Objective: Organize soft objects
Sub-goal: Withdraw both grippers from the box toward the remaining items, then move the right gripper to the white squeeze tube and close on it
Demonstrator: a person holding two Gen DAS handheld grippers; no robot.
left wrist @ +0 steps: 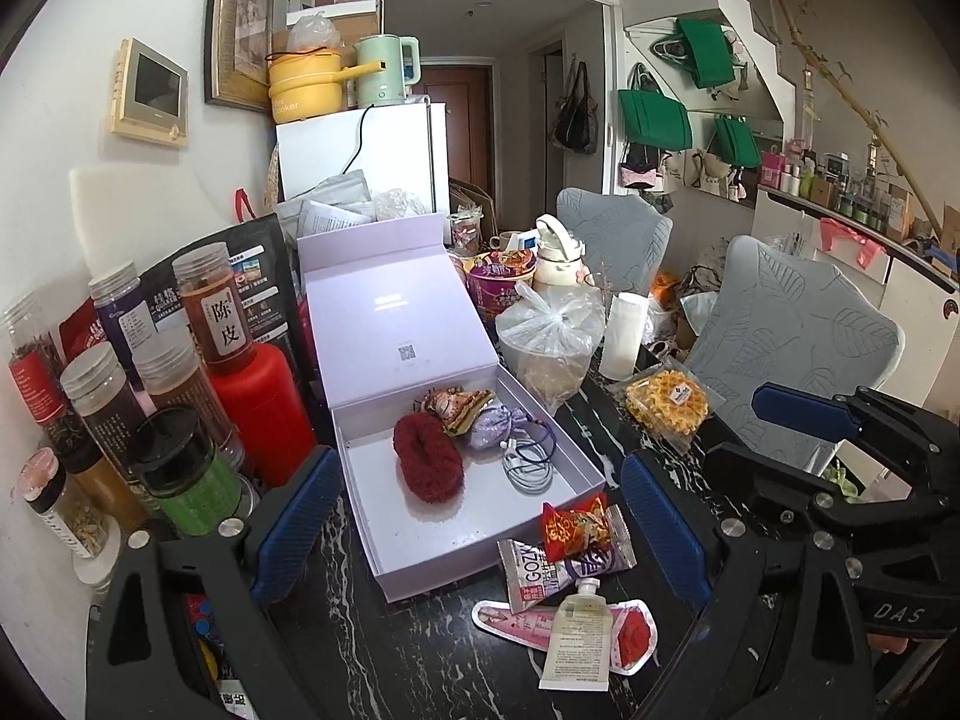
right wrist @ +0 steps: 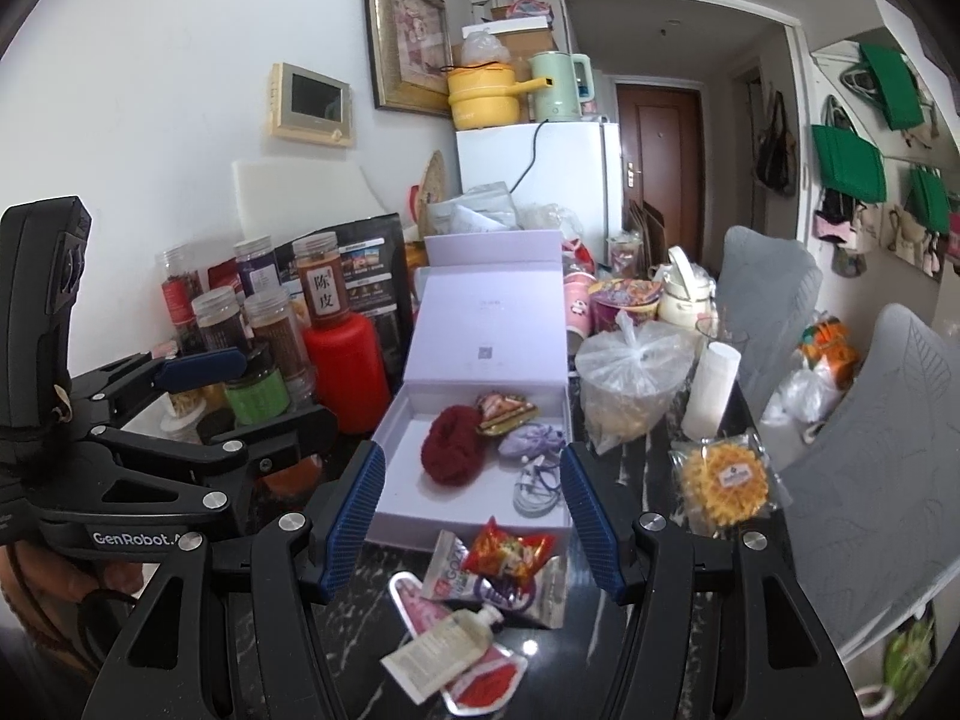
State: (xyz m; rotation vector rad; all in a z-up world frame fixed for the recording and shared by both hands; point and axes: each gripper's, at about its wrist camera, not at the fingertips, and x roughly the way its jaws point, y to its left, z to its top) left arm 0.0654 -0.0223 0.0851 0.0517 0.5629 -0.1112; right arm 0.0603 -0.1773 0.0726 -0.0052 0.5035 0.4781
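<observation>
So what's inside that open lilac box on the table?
The lilac box holds a fuzzy dark red scrunchie, a patterned pouch, a small lilac drawstring sachet and coiled hair ties. Whatever lies beneath them is hidden; the near floor is bare.

Both grippers open, empty.
Left gripper [left wrist: 480, 534] at 9 o'clock beside right gripper [right wrist: 474, 522], jaws spread wide.

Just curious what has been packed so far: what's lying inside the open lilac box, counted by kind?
In the lilac box:
Fluffy dark red scrunchie: 1
Patterned fabric pouch: 1
Lilac drawstring sachet: 1
Coiled pale cable: 1
Total: 4
</observation>
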